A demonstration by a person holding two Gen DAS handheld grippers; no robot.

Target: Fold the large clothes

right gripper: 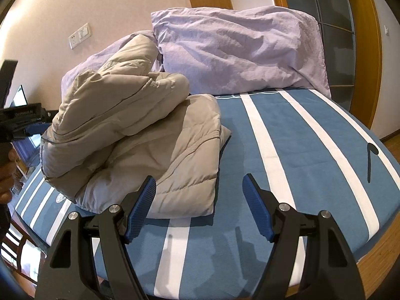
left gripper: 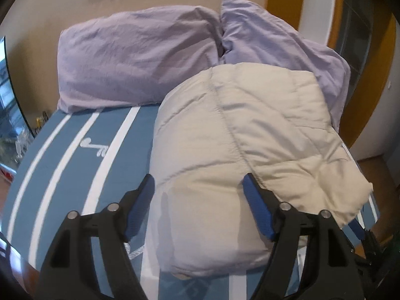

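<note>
A beige quilted puffer jacket (left gripper: pixel 225 145) lies folded in a thick bundle on the blue-and-white striped bed (left gripper: pixel 75 155). In the right wrist view the jacket (right gripper: pixel 140 137) sits left of centre, its upper layers bulging. My left gripper (left gripper: pixel 198 182) is open and empty, hovering just above the jacket's near end. My right gripper (right gripper: pixel 198 182) is open and empty, above the bed (right gripper: pixel 287 150) beside the jacket's near right corner. The left gripper's body (right gripper: pixel 17 122) and the hand holding it show at the left edge of the right wrist view.
Two lilac pillows (left gripper: pixel 135 62) (left gripper: pixel 282 47) lean against the wall at the head of the bed, also in the right wrist view (right gripper: pixel 237 55). A wooden door frame (right gripper: pixel 365 50) stands to the right. The wooden bed edge (right gripper: pixel 380 245) and floor lie at lower right.
</note>
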